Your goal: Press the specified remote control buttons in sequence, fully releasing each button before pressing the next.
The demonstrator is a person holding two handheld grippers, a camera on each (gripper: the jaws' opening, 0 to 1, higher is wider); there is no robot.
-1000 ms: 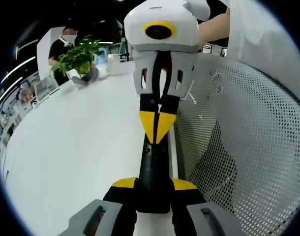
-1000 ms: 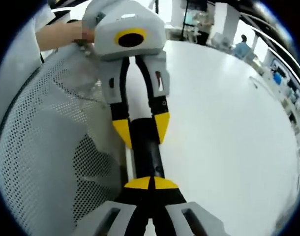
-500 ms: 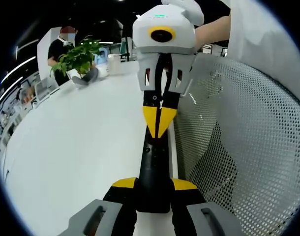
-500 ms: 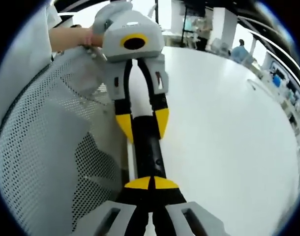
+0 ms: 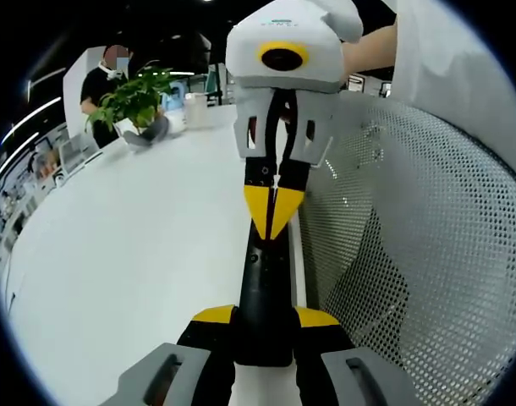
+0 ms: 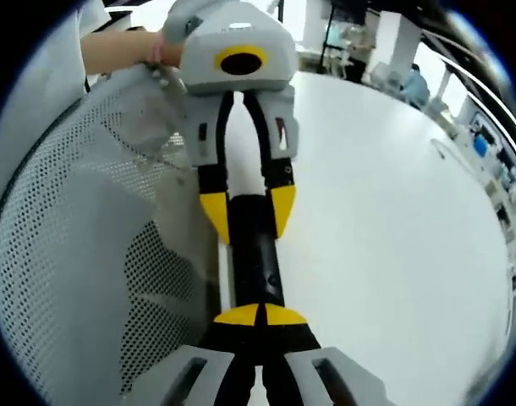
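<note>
A long black remote control (image 5: pixel 265 279) is clamped across its width by my left gripper (image 5: pixel 266 317), its yellow fingertips (image 5: pixel 216 315) on either side. My right gripper (image 5: pixel 273 216) comes in from the top, shut, with its joined yellow tips pointing down onto the remote's far half. In the right gripper view my right gripper (image 6: pixel 258 315) is shut, its tips resting on the remote (image 6: pixel 254 266). Beyond them my left gripper (image 6: pixel 248 216) grips the remote's other end. I cannot see the buttons.
The white table (image 5: pixel 131 254) spreads to the left. A white mesh chair back (image 5: pixel 410 254) stands close on the right, also in the right gripper view (image 6: pixel 89 254). A potted plant (image 5: pixel 135 101) and a person (image 5: pixel 106 76) are at the table's far end.
My right gripper's shut tips have shifted only slightly along the remote, a little back and then forward. My left gripper keeps its hold. Both views have moved a little.
</note>
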